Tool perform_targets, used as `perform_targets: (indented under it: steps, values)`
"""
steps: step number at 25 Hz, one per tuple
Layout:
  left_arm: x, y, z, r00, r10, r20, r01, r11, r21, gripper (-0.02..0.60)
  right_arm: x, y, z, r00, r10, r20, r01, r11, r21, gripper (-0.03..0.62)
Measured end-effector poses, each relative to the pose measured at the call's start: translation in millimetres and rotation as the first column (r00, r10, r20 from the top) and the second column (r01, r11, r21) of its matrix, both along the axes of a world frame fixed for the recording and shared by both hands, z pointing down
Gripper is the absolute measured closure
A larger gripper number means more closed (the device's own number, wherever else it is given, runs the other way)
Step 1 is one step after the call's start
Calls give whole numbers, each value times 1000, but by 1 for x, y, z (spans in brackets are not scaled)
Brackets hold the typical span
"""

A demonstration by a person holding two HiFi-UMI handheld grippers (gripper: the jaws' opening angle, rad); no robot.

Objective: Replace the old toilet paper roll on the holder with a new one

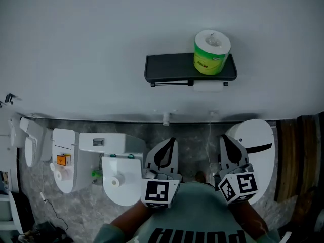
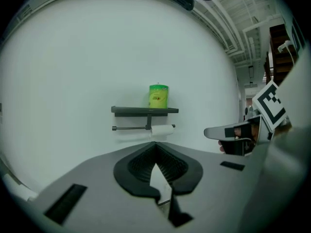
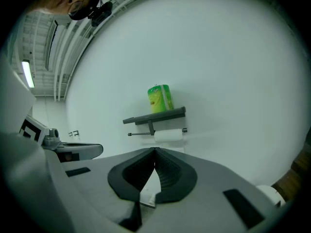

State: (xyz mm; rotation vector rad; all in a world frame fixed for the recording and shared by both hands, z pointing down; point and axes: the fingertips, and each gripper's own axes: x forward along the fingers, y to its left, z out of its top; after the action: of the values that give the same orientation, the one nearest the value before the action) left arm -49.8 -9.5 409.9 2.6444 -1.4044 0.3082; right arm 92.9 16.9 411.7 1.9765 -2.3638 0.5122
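The left gripper (image 1: 169, 147) and right gripper (image 1: 227, 145) are held short of the wall, jaws pressed together on nothing. The green-wrapped new roll (image 1: 211, 52) stands upright on the black shelf (image 1: 169, 67) (at its right end). The old white roll (image 1: 208, 86) hangs on the holder bar (image 1: 172, 83) just beneath.

white wall (image 1: 76, 39); grey stone floor (image 1: 191, 145)

Matt dark shelf (image 1: 169, 66); glossy plastic-wrapped green roll (image 1: 211, 54); smooth matt wall (image 1: 76, 44).
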Motion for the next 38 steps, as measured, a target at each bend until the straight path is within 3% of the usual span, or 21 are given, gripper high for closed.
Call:
perform_targets:
  steps: [8, 15, 22, 27, 31, 34, 38]
  values:
    - [-10, -44, 3, 991, 132, 7, -132, 991, -4, 575, -12, -35, 7, 992, 120, 26, -118, 992, -47, 588]
    - [-18, -65, 12, 970, 242, 2, -241, 970, -38, 575, -16, -55, 11, 970, 234, 59, -229, 970, -88, 588]
    - [-19, -85, 9, 974, 224, -14, -225, 974, -14, 575, -13, -68, 16, 964, 252, 79, -243, 964, -107, 588]
    - [-14, -93, 7, 981, 194, 9, -194, 981, -18, 575, -6, -88, 19, 953, 217, 211, -195, 973, -120, 588]
    - [-10, -100, 5, 986, 163, 26, -163, 987, -10, 575, -9, -105, 24, 911, 166, 378, -125, 983, -132, 572]
    - [-7, -106, 3, 989, 141, 43, -141, 990, 3, 575, -9, -118, 28, 868, 141, 477, -84, 987, -139, 514]
    - [-4, -111, -1, 992, 111, 54, -113, 993, 31, 575, -3, -135, 32, 769, 137, 624, -55, 987, -150, 440]
